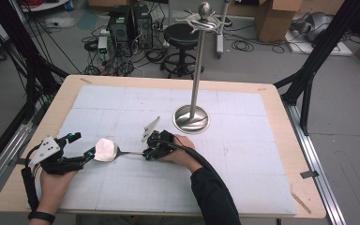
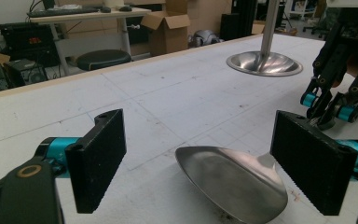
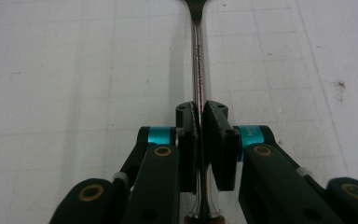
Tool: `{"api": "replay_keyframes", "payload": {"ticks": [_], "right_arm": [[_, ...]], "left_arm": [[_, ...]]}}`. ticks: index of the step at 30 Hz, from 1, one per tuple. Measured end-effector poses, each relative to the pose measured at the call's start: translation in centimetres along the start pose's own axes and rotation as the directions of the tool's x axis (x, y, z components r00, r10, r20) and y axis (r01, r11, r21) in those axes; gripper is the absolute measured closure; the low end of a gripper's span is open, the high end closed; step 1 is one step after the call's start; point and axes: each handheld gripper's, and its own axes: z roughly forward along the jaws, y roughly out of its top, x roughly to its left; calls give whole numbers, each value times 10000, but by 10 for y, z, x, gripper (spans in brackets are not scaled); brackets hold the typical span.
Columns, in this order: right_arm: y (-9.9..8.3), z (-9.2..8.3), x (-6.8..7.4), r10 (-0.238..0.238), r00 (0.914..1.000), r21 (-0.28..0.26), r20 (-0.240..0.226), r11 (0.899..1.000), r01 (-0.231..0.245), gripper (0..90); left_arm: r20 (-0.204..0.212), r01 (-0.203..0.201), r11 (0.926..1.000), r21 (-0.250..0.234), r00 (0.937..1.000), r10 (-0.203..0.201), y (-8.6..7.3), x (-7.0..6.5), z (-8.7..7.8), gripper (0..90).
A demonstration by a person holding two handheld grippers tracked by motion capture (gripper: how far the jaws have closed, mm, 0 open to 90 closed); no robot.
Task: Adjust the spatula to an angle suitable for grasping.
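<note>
Large steel spoon (image 1: 108, 150) lies on the white mat (image 1: 243, 140) of the counter (image 1: 281, 101), in front of the round base of the steel stand (image 1: 191, 118), on the person's side of it and a little to the left in the high view; bowl faces up, handle runs from the bowl back toward the stand side.

Right gripper (image 1: 149, 153): jaws pressed together on the spoon's handle, pinching it; in the right gripper view the pads (image 3: 213, 140) sit on either side of the thin shaft (image 3: 197, 60), and the thicker end of the handle shows just below them; the gripper (image 3: 200, 140) sits close in front of the stand base.

Left gripper (image 1: 91, 153): jaws spread wide, nothing pinched; in the left gripper view the spoon bowl (image 2: 230, 179) lies on the mat between the two pads, nearer one pad (image 2: 314, 161) than the other; whether that pad touches the bowl's rim I cannot tell; this gripper (image 2: 205, 163) sits on the far side of the bowl from the stand.

Stand upright, its base (image 2: 264, 63) flat on the mat.
</note>
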Motion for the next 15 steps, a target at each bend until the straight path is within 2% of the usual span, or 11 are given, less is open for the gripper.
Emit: {"api": "replay_keyframes", "payload": {"ticks": [4,6,8,11,14,15], "right_arm": [[-1,-3,1,62,10000,20,76,10000,-62,670],[-1,-7,3,45,9998,-141,200,9999,-42,612],[-3,-14,3,48,9990,-470,447,9989,-27,538],[-10,-29,5,438,9958,-994,807,9944,-357,461],[-24,-44,5,679,9890,-1580,1313,9863,-468,408],[-30,-50,6,898,9852,-1733,1460,9828,-639,394]], "left_arm": [[7,-31,10000,-4,10000,31,0,0,0,188],[-11,-38,10000,6,10000,38,0,0,0,188],[-44,-55,10000,18,10000,56,0,0,0,188],[-40,-113,9999,120,9999,113,-1,1,0,187],[-72,-160,9997,183,9998,161,-1,1,1,183],[-61,-163,9997,183,9998,164,-1,1,1,183]]}}
